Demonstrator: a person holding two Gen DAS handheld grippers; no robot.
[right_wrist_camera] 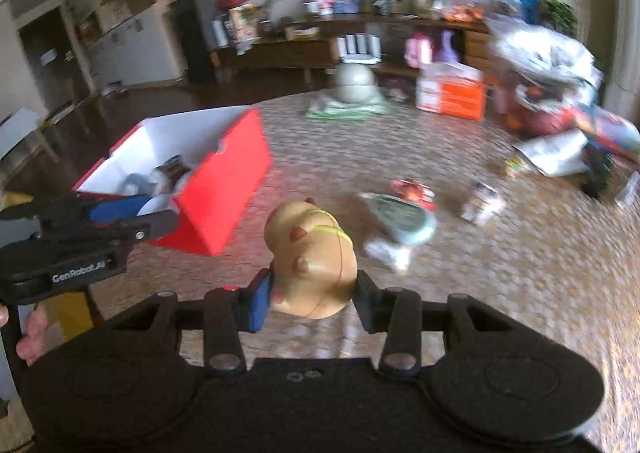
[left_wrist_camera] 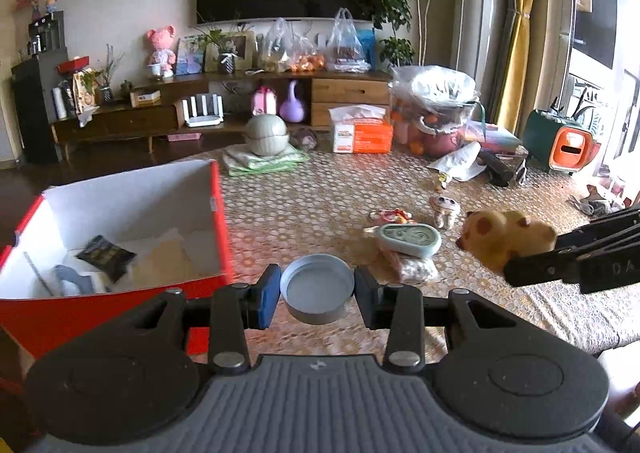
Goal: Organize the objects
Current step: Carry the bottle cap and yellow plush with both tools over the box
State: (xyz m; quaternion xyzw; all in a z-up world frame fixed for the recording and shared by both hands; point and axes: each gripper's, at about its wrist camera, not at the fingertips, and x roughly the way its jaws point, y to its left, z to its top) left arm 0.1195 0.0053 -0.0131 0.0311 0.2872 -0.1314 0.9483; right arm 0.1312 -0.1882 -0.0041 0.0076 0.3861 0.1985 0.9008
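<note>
The left gripper [left_wrist_camera: 317,299] pinches a round grey-blue lid [left_wrist_camera: 317,293] between its two fingers [left_wrist_camera: 267,295], one blue-padded and one black, each pressed against opposite edges of the rim. The lid sits with its hollow side up, held above the patterned bench [left_wrist_camera: 320,193] just to the right of the red box [left_wrist_camera: 120,237]. The box stands open, white inside, with a dark packet [left_wrist_camera: 105,253] and pale papers lying on its floor.

The right gripper [right_wrist_camera: 312,291] grips a yellowish plush toy [right_wrist_camera: 312,257] with brown spots; its fingers [right_wrist_camera: 258,303] close on the toy's lower sides, and the toy's rounded body rises above them. In the left wrist view the same toy [left_wrist_camera: 506,239] appears at the right, clamped at the end of the other gripper, near a pale green oval device [left_wrist_camera: 410,239] lying on the bench. A small patterned figure [left_wrist_camera: 444,209] stands just beyond that device.

In the right wrist view, the left gripper's side reads "GenRobot.AI" in white lettering. An orange and white carton [left_wrist_camera: 362,131] at the far side of the bench carries print too small to read. The right wrist view is blurred.
</note>
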